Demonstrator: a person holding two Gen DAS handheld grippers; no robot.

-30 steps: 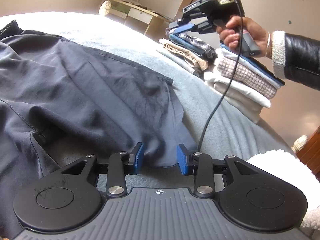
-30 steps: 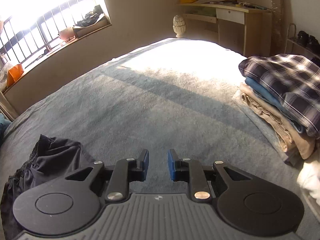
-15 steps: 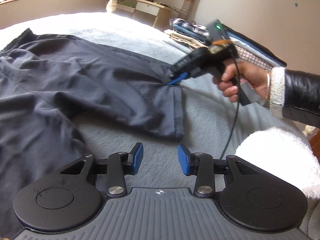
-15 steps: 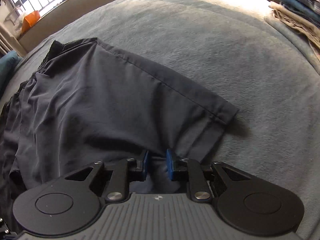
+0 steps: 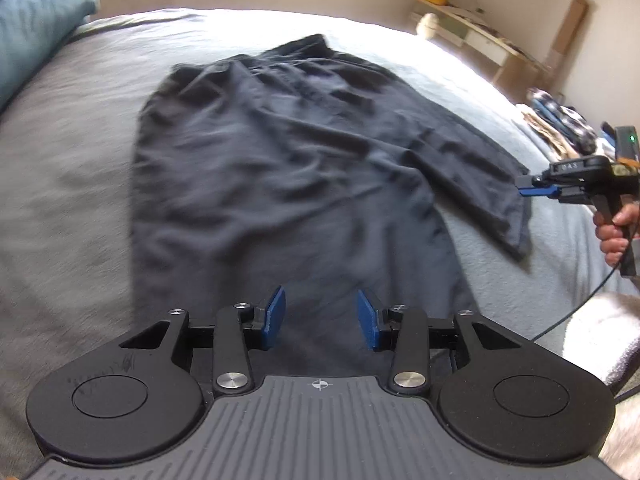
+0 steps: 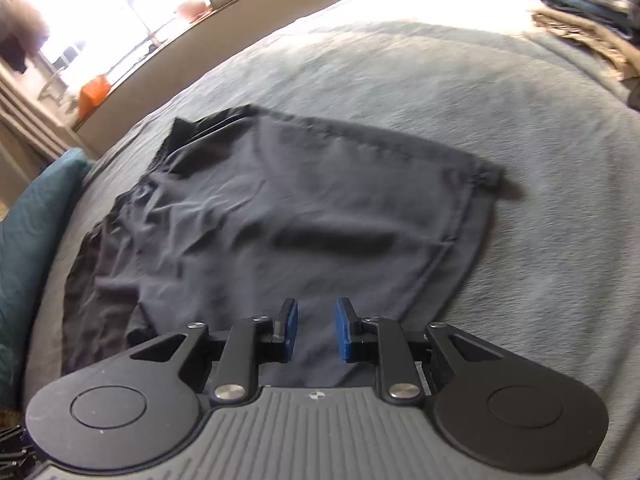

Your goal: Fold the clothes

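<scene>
Dark navy shorts (image 5: pixel 280 160) lie spread and wrinkled on the grey bed cover (image 5: pixel 80 160). My left gripper (image 5: pixel 320 318) hovers over the near edge of the cloth, open, with nothing between its blue pads. In the right wrist view the shorts (image 6: pixel 300 208) lie flat, one leg hem towards the right. My right gripper (image 6: pixel 316 330) hangs low over the near part of that leg; its jaws stand narrowly apart and are opening, with cloth below them but none pinched. In the left wrist view the right gripper (image 5: pixel 536 191), held by a hand (image 5: pixel 612 232), points at the leg hem.
Folded clothes are stacked at the bed's far right edge (image 5: pixel 560 120) (image 6: pixel 580 0). A teal pillow (image 5: pixel 32 32) (image 6: pixel 28 220) lies on the left. A desk (image 5: pixel 480 40) stands by the far wall. Something white and fleecy (image 5: pixel 600 340) is at the near right.
The left gripper has swung left and now looks along the whole shorts. The right gripper has come down from above the bare bed to the leg hem.
</scene>
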